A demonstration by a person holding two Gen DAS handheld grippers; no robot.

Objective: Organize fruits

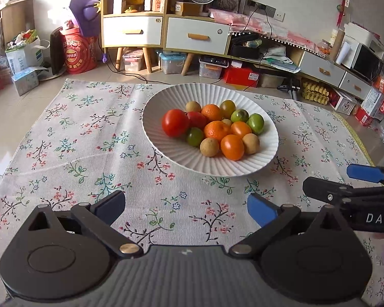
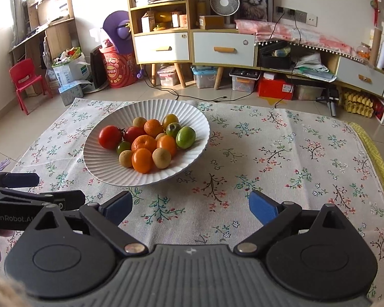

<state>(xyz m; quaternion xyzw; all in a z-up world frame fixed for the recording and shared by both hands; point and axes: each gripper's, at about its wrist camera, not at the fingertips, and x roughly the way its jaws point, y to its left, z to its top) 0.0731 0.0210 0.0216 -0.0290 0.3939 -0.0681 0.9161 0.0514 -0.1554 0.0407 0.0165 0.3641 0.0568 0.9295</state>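
A white ribbed bowl stands on the floral tablecloth and holds several fruits: red tomatoes, orange tangerines, green limes and small tan round fruits. The bowl also shows in the right wrist view, ahead and to the left. My left gripper is open and empty, a little short of the bowl. My right gripper is open and empty, to the right of the bowl. The right gripper's fingers show at the right edge of the left wrist view.
The floral tablecloth covers the table, with a yellow mat edge at the right. Beyond the table stand wooden cabinets with drawers, a fan, storage boxes and a red chair.
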